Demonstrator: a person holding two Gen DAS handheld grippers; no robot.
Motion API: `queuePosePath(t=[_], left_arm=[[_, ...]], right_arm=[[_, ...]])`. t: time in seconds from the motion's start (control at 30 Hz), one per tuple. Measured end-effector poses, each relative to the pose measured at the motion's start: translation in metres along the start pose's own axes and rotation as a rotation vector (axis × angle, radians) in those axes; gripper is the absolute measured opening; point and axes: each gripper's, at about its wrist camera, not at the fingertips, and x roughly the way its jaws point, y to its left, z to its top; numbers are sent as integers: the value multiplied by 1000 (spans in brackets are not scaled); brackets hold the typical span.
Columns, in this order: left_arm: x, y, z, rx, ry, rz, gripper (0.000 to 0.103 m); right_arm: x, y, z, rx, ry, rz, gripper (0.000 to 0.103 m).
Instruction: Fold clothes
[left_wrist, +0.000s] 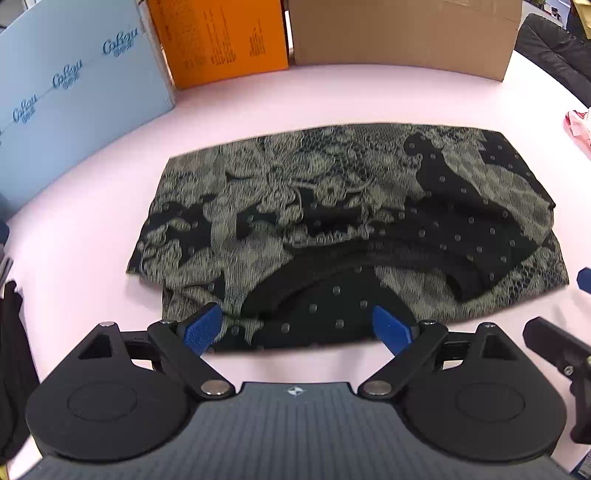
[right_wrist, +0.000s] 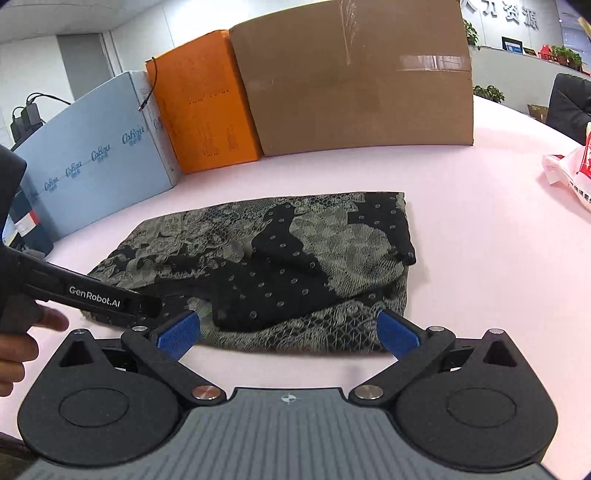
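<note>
A pink table fills both views. Along its far edge three boxes stand side by side: a brown box on the right, an orange box in the middle and a blue box on the left, each touching the next.

The garment, black with pale lace print and dots, lies folded into a rough rectangle in the middle of the table, well apart from the boxes. A dark dotted sleeve runs across its top layer.

At the far right a white and red plastic bag lies on the table, apart from the garment.

The left gripper hangs over the garment's near edge, jaws spread wide, nothing between the blue pads. The right gripper hangs over the near right part of the garment, also spread wide and empty. In the right wrist view a hand grips the left gripper's handle at the left edge.
</note>
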Motion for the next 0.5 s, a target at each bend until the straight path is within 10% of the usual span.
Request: queuePosePath(t=[0.5], left_arm=[[-6, 16, -31, -54, 76, 14, 88]], right_arm=[[3, 20, -18, 56, 195, 4, 103]])
